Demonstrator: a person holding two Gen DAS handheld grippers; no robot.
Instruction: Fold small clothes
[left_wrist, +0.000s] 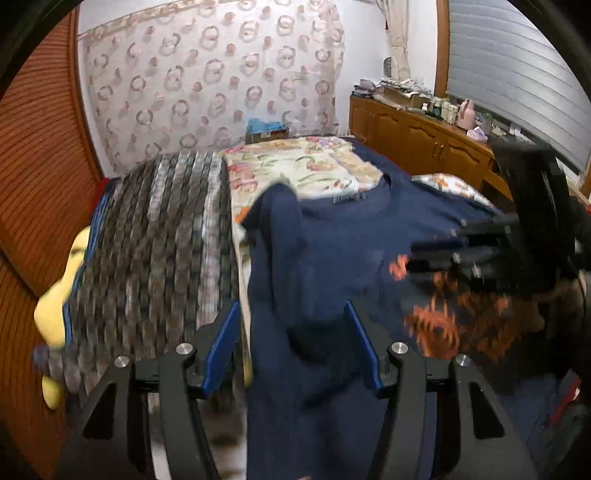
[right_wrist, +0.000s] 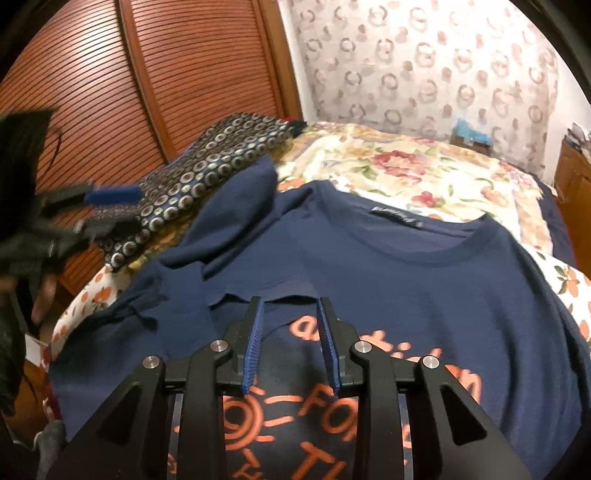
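Left wrist view puts the left gripper (left_wrist: 291, 332) nearest, its blue pads spread wide with a raised fold of the navy T-shirt (left_wrist: 343, 236) standing between them; the picture is smeared, and the pads do not seem to press on the cloth. Beyond it the shirt lies on the floral bedspread (left_wrist: 295, 166), collar and label toward the far wall, orange print at the right, where the right gripper (left_wrist: 417, 254) shows as a dark blur. A dark patterned cloth (left_wrist: 155, 240) lies to the left of the shirt. Right wrist view shows the right gripper (right_wrist: 290, 317) low over the shirt's chest, its jaws parted a little, the folded sleeve edge lying just past the fingertips and nothing pinched. The T-shirt (right_wrist: 424, 277) spreads across the bedspread (right_wrist: 424, 173), the patterned cloth (right_wrist: 207, 177) beside its left sleeve, louvred wooden doors (right_wrist: 166, 74) behind.
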